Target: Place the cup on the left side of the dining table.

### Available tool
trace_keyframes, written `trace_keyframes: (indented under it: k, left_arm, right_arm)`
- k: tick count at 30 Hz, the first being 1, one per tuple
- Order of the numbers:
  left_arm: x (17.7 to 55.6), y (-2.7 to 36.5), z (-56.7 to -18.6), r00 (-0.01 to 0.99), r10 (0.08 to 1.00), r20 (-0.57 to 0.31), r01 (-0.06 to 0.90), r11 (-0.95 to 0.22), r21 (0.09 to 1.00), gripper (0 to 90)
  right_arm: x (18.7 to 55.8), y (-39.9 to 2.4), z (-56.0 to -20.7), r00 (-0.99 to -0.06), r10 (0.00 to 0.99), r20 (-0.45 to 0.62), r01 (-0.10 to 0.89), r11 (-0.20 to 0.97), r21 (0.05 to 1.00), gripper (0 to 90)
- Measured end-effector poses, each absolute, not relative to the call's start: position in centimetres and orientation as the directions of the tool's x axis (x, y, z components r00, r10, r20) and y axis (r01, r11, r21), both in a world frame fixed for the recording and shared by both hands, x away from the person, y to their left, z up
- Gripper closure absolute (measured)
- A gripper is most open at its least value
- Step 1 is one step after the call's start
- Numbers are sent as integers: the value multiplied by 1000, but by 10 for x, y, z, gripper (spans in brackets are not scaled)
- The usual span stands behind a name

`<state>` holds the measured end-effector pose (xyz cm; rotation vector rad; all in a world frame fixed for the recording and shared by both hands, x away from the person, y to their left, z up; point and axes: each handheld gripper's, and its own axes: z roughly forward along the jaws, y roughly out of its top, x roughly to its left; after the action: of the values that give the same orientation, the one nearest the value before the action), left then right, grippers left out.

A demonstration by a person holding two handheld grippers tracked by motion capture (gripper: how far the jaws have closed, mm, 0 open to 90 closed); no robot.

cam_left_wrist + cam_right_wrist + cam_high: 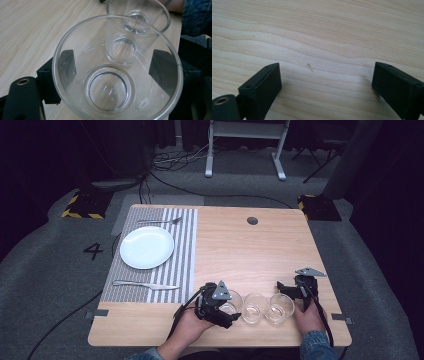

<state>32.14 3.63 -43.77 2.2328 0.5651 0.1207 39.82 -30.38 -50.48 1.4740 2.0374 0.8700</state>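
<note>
Three clear glasses stand in a row near the table's front edge: a left glass (231,303), a middle glass (253,307) and a right glass (280,307). My left gripper (228,309) is shut on the left glass (117,82), with one black jaw against each side of its wall. Past it, the middle glass (136,30) stands close behind. My right gripper (288,289) sits just beyond the right glass, open. In the right gripper view, this gripper (325,77) holds nothing and looks down on bare wood between its jaws.
A striped placemat (182,245) covers the table's left part. It carries a white plate (146,247), a fork (160,221) at the far side and a knife (145,284) at the near side. A dark cable hole (252,220) lies near the far edge.
</note>
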Motion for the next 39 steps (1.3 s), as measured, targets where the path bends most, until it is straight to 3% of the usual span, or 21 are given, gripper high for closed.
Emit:
trace_keyframes:
  k: [39]
  left_arm:
    - [335,121,-378,828,555,-84,375,-437,818,189]
  right_arm:
    - [398,-304,-505,-308,951,-13,649,219,729,88]
